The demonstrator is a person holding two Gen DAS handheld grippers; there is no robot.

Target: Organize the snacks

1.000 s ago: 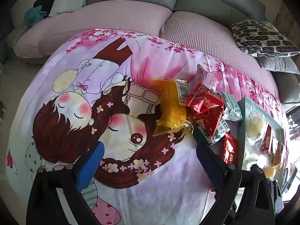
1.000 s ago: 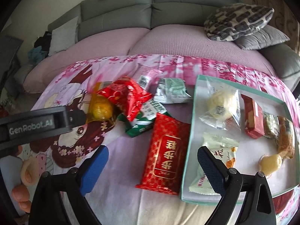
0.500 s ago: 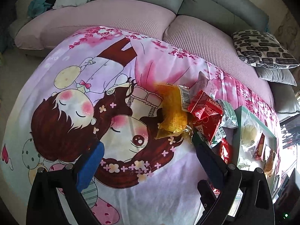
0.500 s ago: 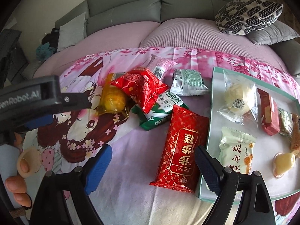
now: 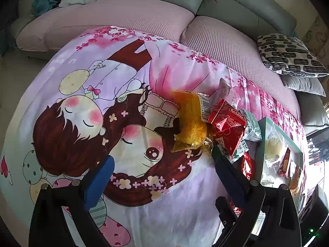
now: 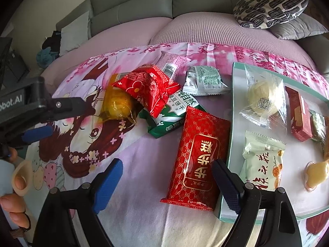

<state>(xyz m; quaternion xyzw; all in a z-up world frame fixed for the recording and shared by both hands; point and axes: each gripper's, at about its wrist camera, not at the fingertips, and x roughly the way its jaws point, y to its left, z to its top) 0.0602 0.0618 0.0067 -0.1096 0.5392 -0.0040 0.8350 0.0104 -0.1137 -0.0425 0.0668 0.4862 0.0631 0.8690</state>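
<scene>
Loose snacks lie on a cartoon-print cloth: a long red packet (image 6: 198, 156), a yellow packet (image 6: 118, 105), a crumpled red packet (image 6: 149, 87), a green-and-white packet (image 6: 174, 113), a silver packet (image 6: 204, 80) and a pink packet (image 6: 172, 63). A teal-rimmed tray (image 6: 233, 123) holds several wrapped snacks. My right gripper (image 6: 166, 177) is open and empty, just above the long red packet's near end. My left gripper (image 5: 162, 164) is open and empty, hovering over the cloth near the yellow packet (image 5: 192, 123); it also shows in the right wrist view (image 6: 53, 117).
A grey sofa with pink seat covers (image 6: 205, 26) runs behind the table. A patterned cushion (image 6: 269, 6) lies on it at the right. The tray (image 5: 265, 144) sits at the far right in the left wrist view. A hand (image 6: 16, 187) shows at lower left.
My right gripper has moved closer to the long red packet, which now lies between its fingers. My left gripper has shifted slightly toward the yellow packet. Both stay open.
</scene>
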